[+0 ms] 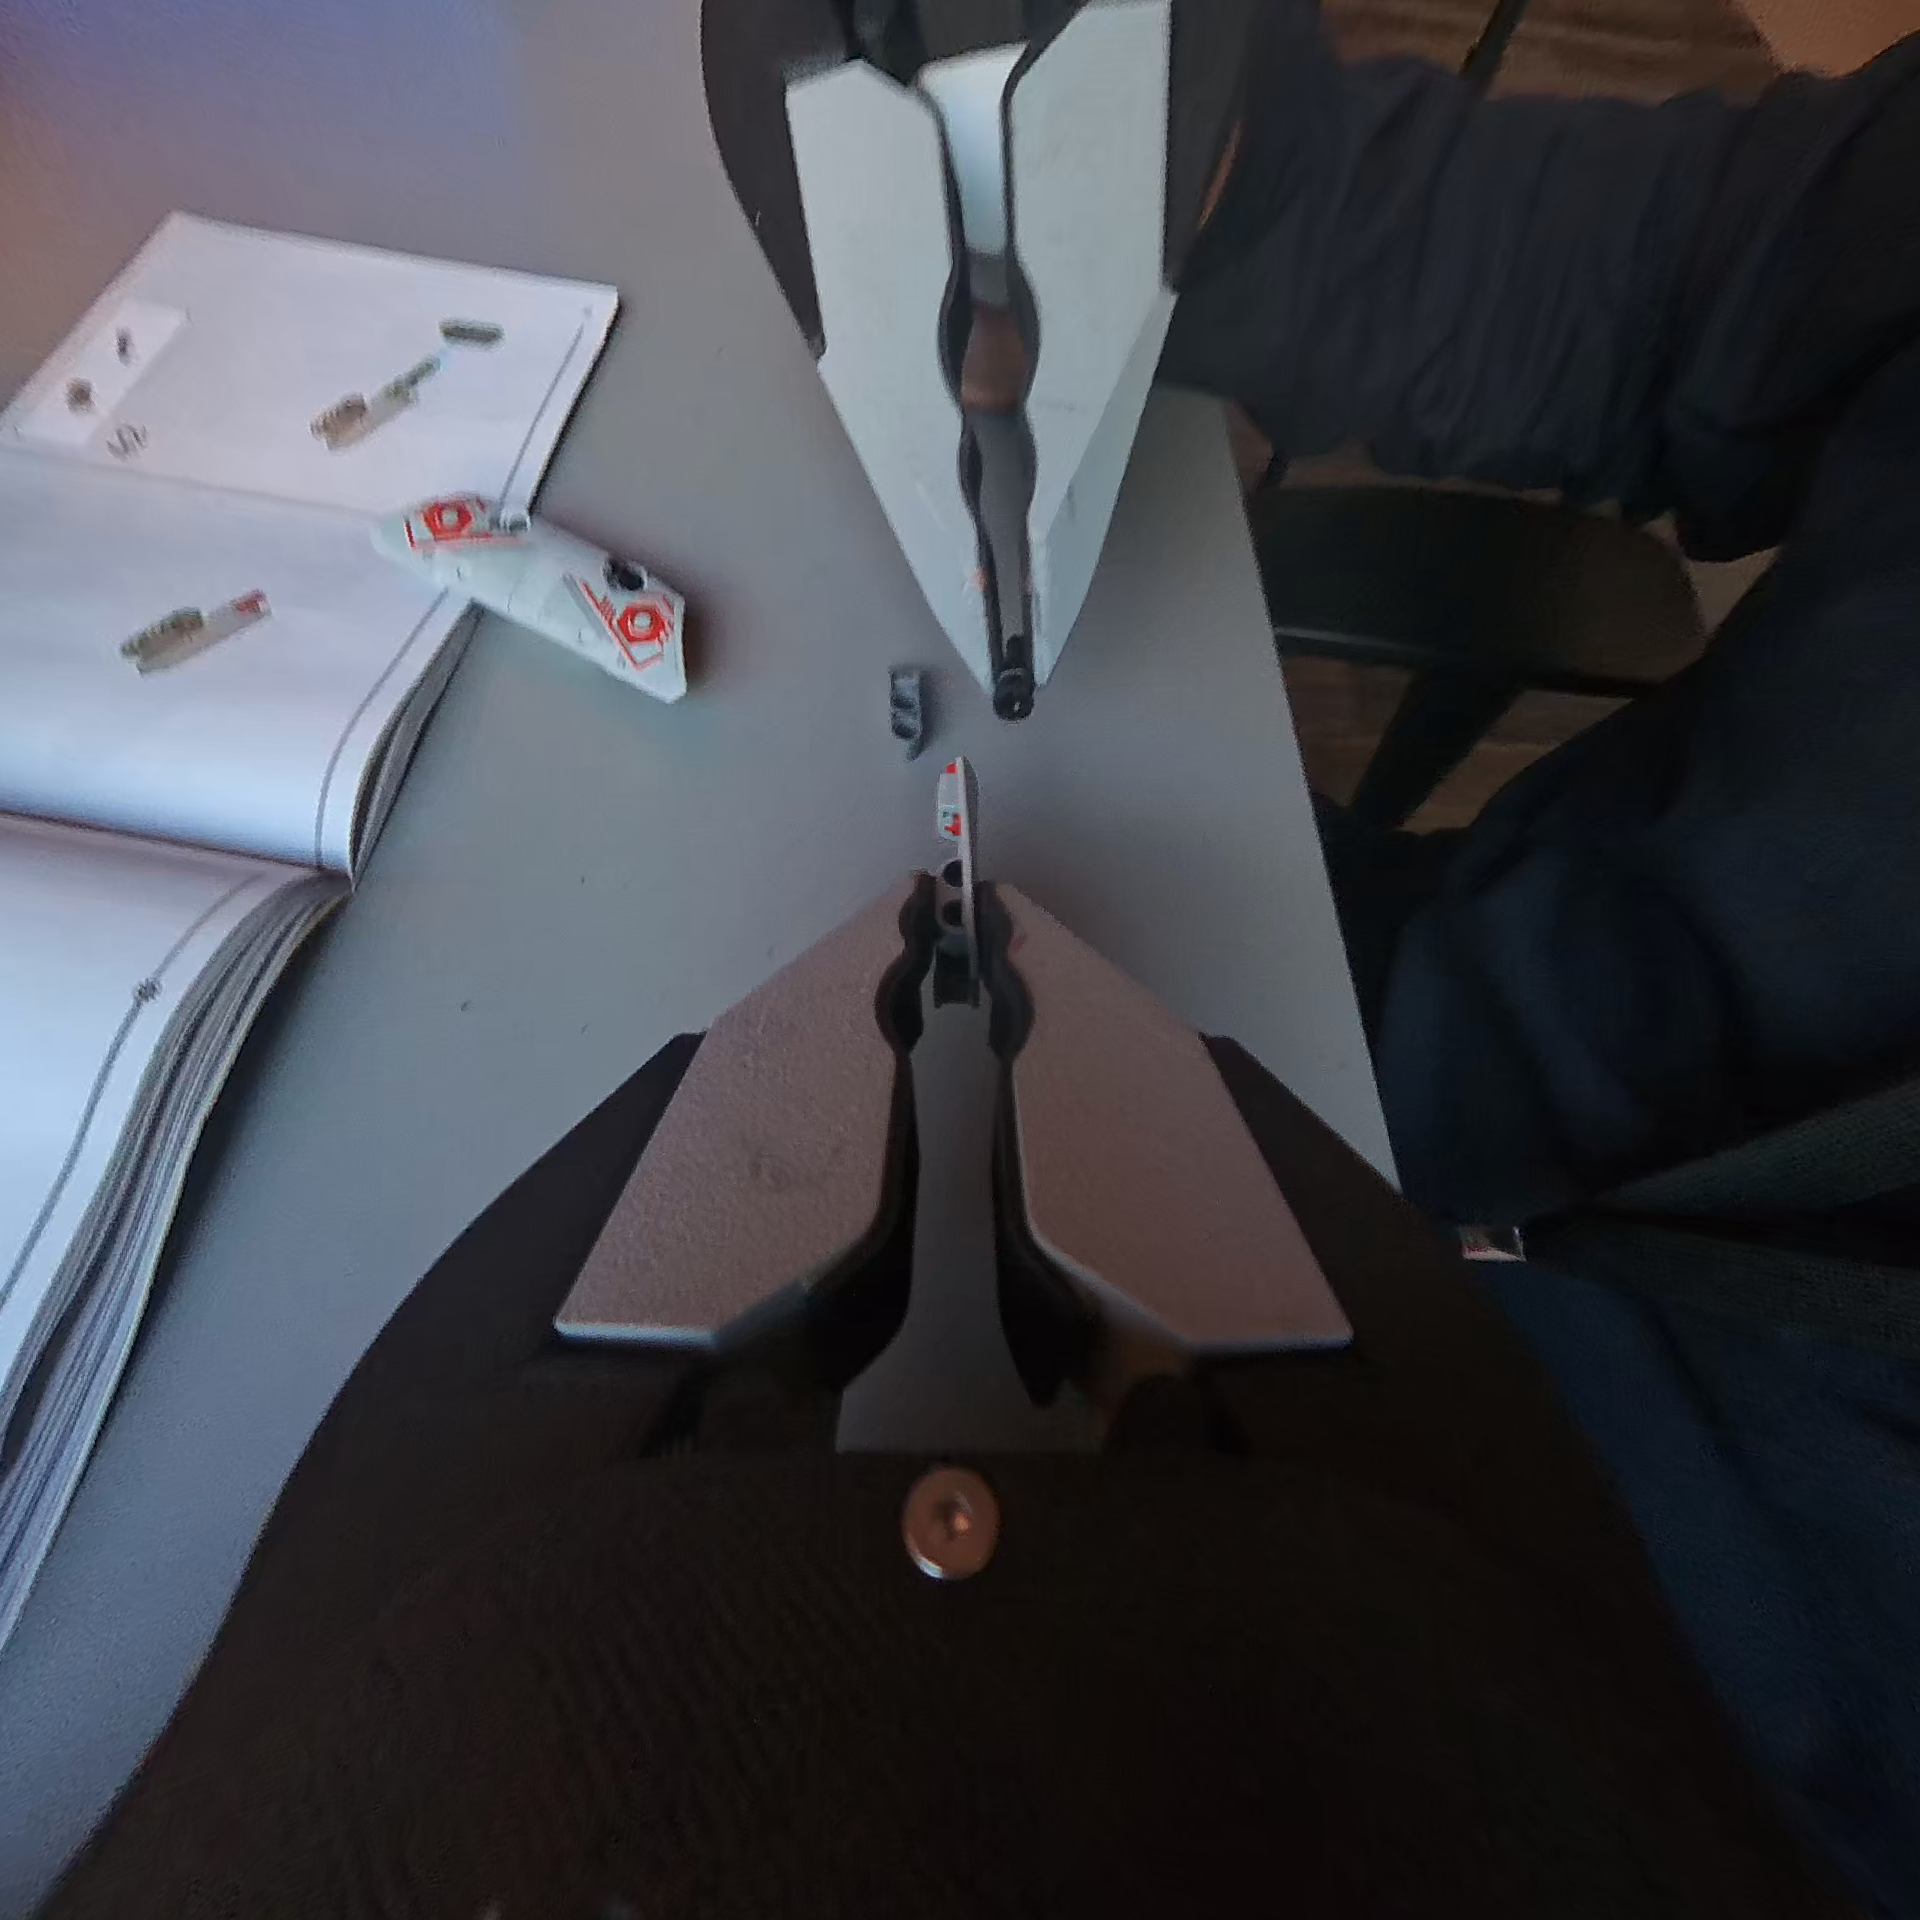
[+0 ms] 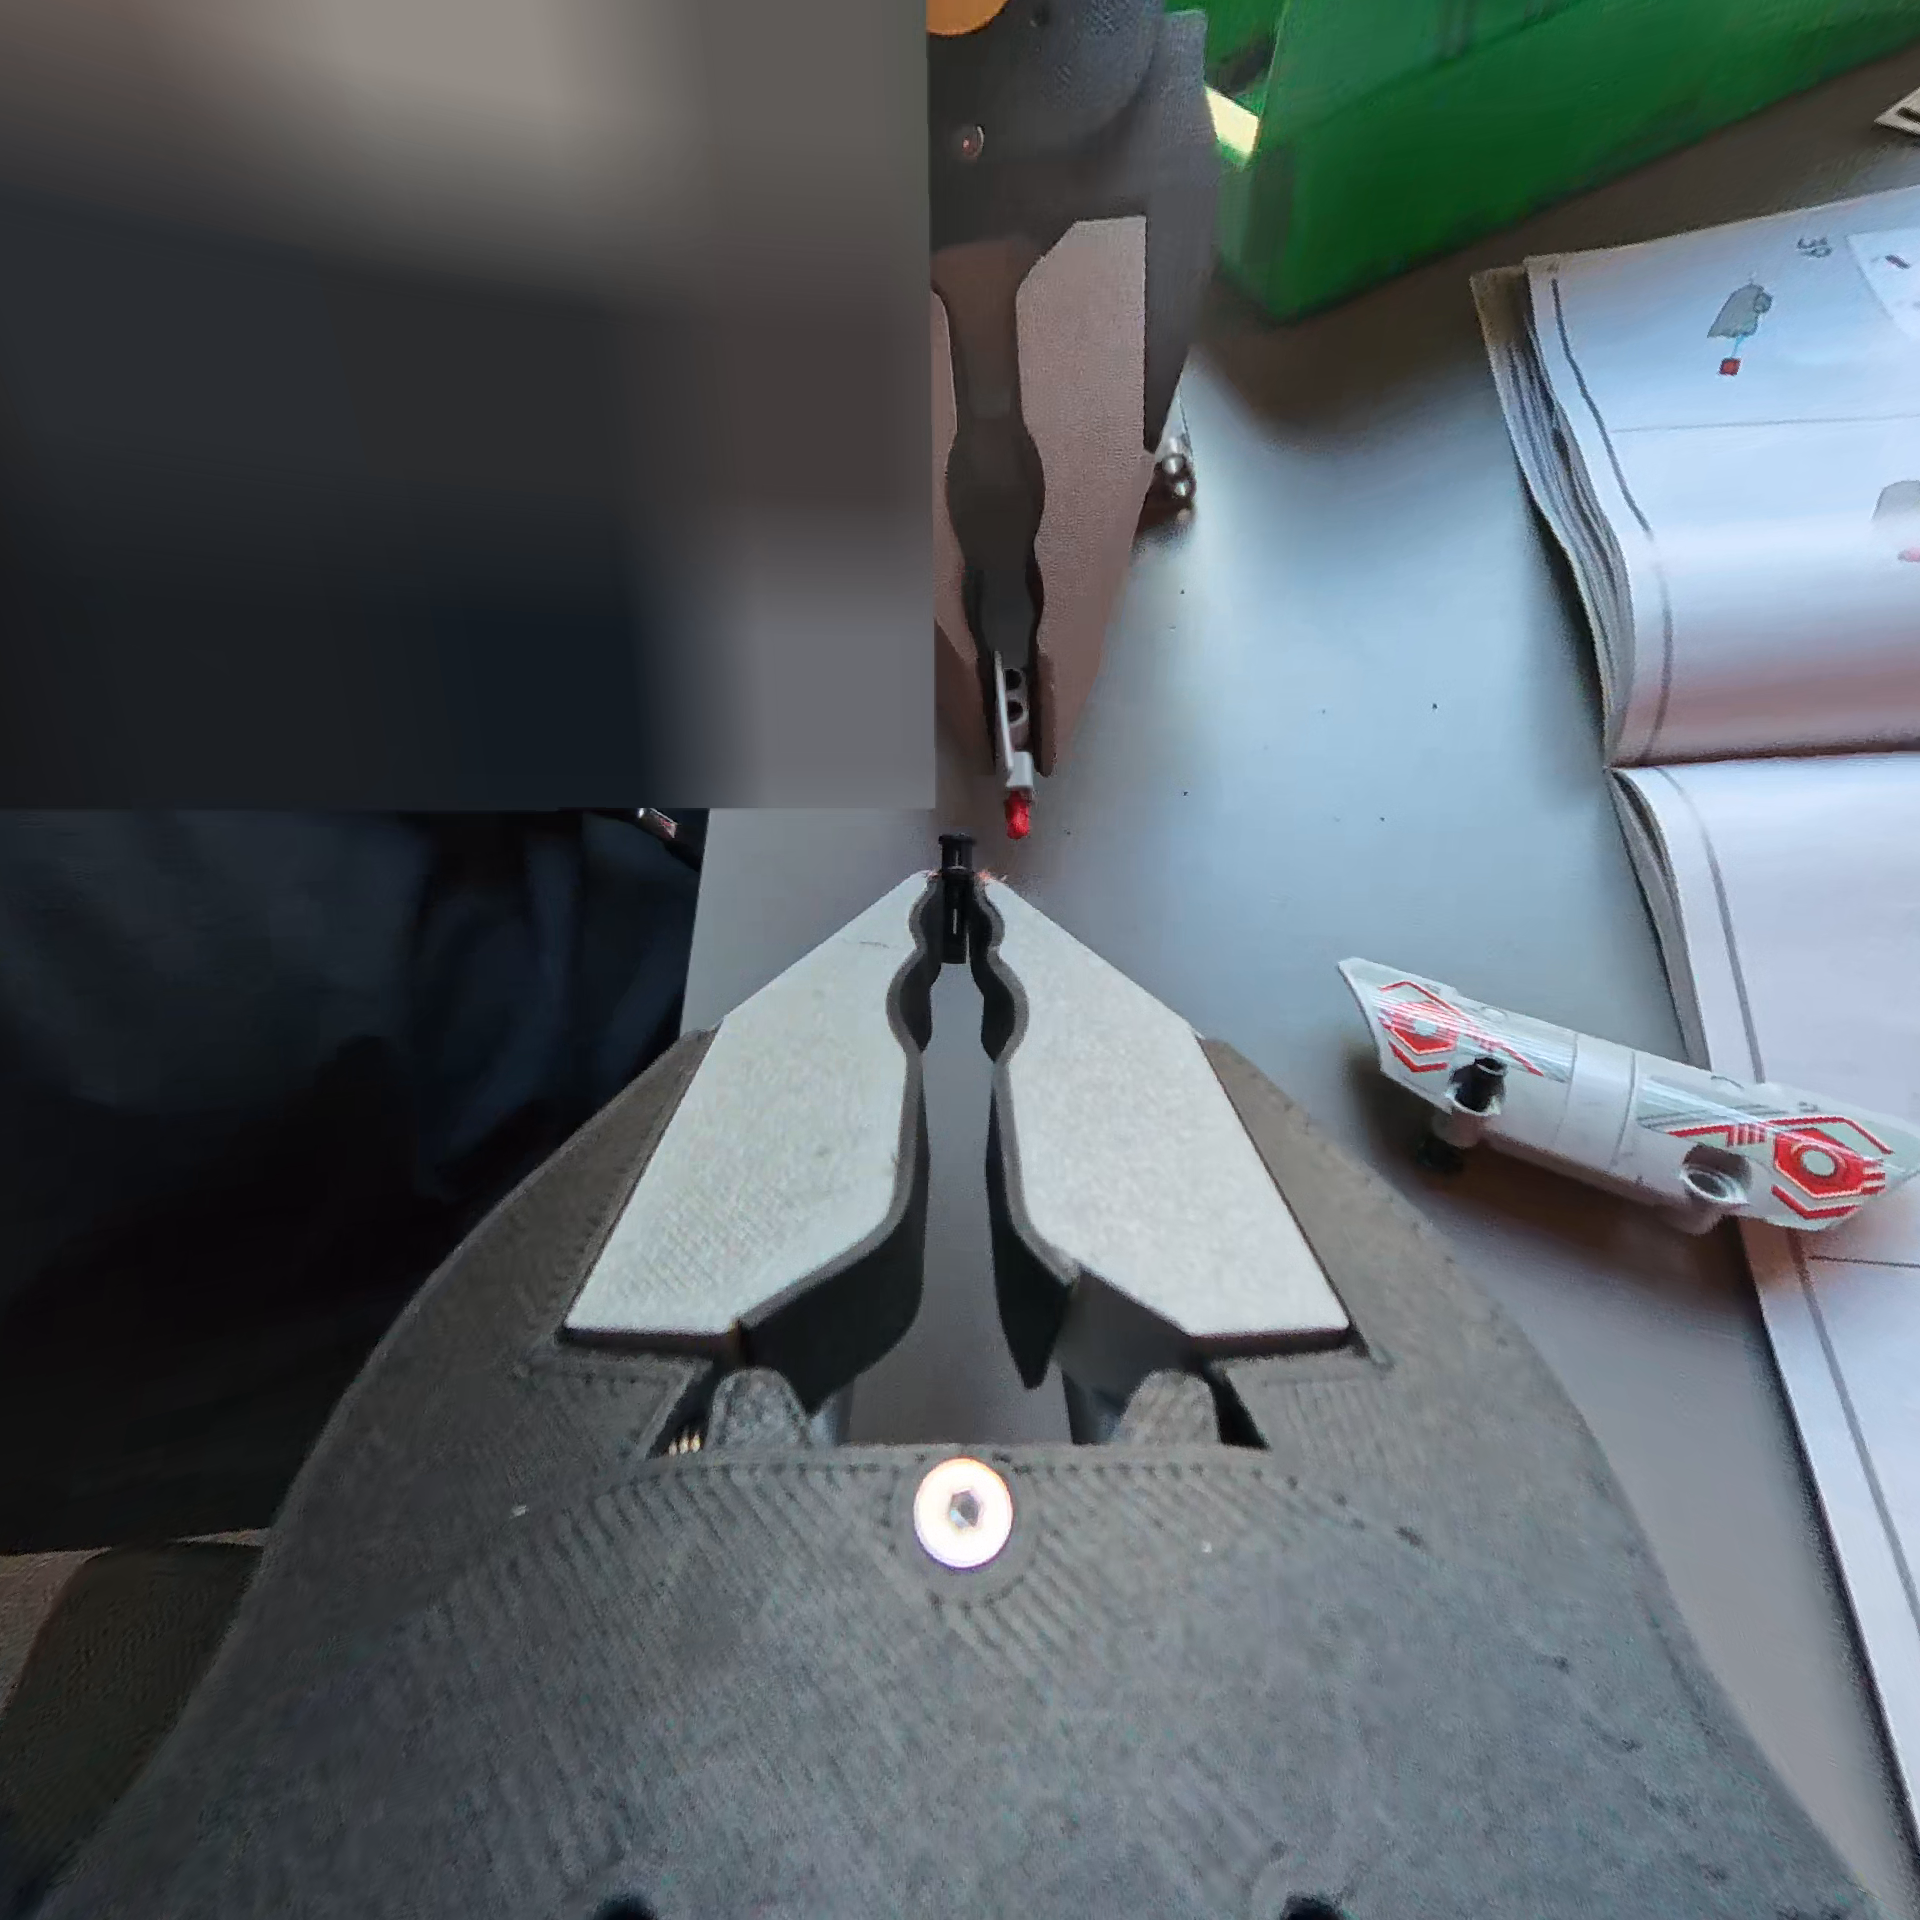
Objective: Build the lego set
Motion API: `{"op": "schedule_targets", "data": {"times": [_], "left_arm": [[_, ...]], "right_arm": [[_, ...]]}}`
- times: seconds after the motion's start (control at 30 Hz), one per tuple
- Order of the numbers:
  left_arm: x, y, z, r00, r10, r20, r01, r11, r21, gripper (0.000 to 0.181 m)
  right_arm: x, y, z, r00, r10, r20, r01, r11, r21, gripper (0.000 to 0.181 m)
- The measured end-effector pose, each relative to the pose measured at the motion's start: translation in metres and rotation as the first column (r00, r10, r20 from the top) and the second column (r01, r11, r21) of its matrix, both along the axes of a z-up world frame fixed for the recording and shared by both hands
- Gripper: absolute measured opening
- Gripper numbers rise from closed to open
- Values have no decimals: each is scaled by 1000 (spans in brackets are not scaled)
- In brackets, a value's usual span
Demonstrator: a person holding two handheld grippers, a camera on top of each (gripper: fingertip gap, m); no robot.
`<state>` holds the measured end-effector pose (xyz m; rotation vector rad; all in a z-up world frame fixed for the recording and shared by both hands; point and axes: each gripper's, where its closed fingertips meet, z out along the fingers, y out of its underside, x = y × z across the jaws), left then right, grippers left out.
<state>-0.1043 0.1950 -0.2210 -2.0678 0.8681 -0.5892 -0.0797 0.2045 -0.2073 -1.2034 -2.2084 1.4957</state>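
My left gripper (image 1: 954,896) is shut on a thin white panel piece (image 1: 958,821) with red markings and holes, held edge-on above the grey table (image 1: 582,935). My right gripper (image 2: 956,883) is shut on a small black pin (image 2: 954,857). The two grippers face each other tip to tip with a small gap. In the left wrist view the right gripper (image 1: 1010,694) points down at the panel. In the right wrist view the left gripper (image 2: 1013,748) holds the grey-and-red piece (image 2: 1016,769). A white winged assembly with red hexagon markings (image 1: 551,582) (image 2: 1621,1101) lies on the table.
An open instruction booklet (image 1: 208,582) (image 2: 1766,520) lies beside the assembly. A small dark grey piece (image 1: 906,712) lies on the table near the gripper tips. A green box (image 2: 1507,135) stands at the back. A person's dark sleeve (image 1: 1558,312) and the table edge are at the right. The grippers are tip to tip, or close to it.
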Motion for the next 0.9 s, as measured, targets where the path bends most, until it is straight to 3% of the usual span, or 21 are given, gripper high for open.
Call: {"op": "schedule_targets", "data": {"times": [0.1, 0.3, 0.63, 0.9], "left_arm": [[3, 0, 7, 1000, -14, -6, 14, 997, 72, 4], [7, -2, 9, 1000, -30, 8, 29, 998, 62, 4], [10, -5, 16, 999, -51, 7, 50, 993, 105, 4], [10, -6, 16, 999, -49, 4, 48, 994, 103, 4]], "right_arm": [[1, -2, 3, 1000, 11, -4, -11, 1000, -25, 1], [4, -7, 15, 997, 34, -69, -38, 998, -58, 1], [3, -8, 16, 998, 44, -44, -48, 994, -101, 1], [0, -4, 11, 999, 15, -40, -17, 999, -51, 1]]}}
